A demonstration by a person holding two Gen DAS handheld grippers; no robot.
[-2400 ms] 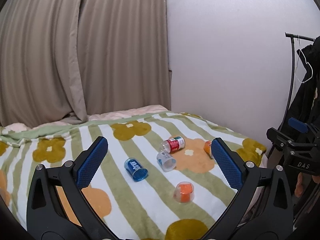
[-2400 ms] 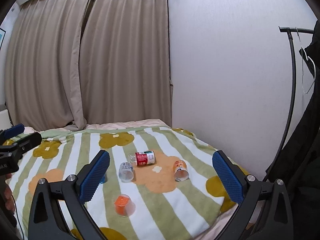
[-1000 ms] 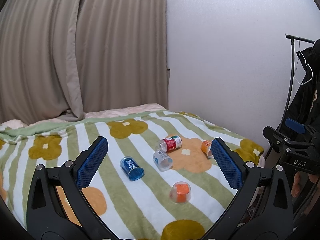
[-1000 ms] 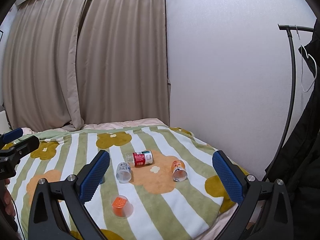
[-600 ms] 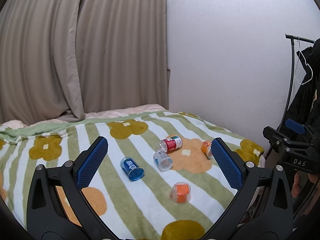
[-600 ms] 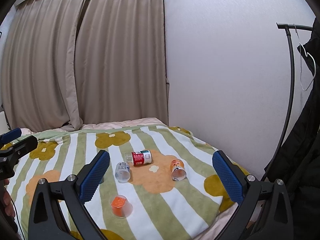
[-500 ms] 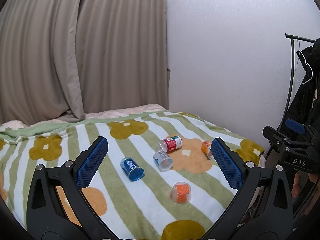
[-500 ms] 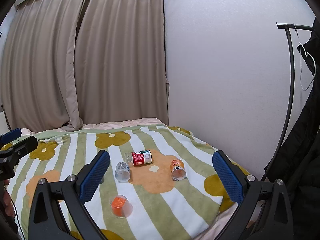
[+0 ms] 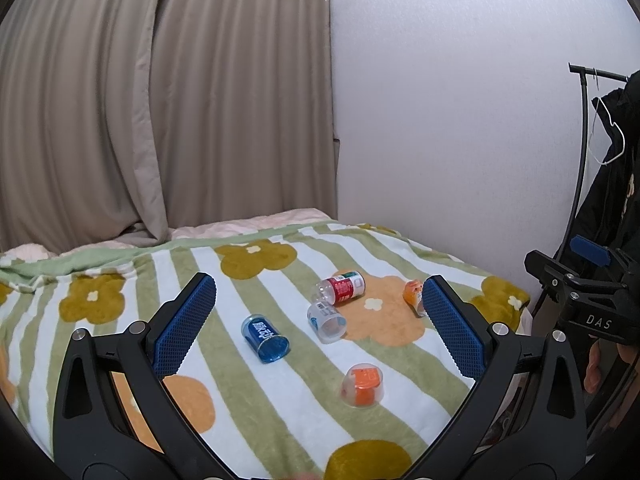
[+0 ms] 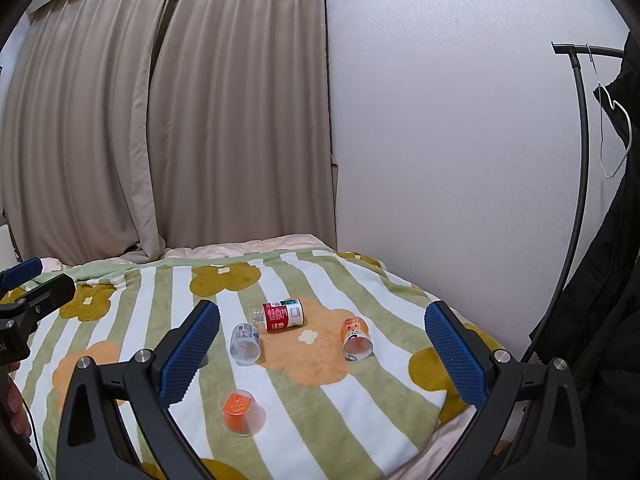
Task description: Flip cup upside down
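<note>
Several small cups lie on a striped flower blanket (image 9: 280, 392) on a bed. A blue cup (image 9: 265, 338) lies on its side. A clear cup (image 9: 326, 321) (image 10: 244, 343) and a red-labelled bottle (image 9: 343, 288) (image 10: 280, 315) lie on their sides. An orange-print cup (image 10: 355, 339) (image 9: 413, 296) lies on its side at the right. A clear cup with an orange label (image 9: 362, 385) (image 10: 241, 412) stands mouth down. My left gripper (image 9: 320, 336) is open and empty, held above the bed. My right gripper (image 10: 322, 354) is open and empty too.
Beige curtains (image 9: 160, 120) hang behind the bed and a white wall (image 9: 460, 120) stands at the right. A black clothes rack (image 10: 580, 160) with a hanger and dark coat stands beside the bed's right edge. The other gripper shows at each view's edge.
Both views shifted slightly; the cups sit a little lower and closer in frame than 2.4 s ago. No cup has moved and both grippers stay open.
</note>
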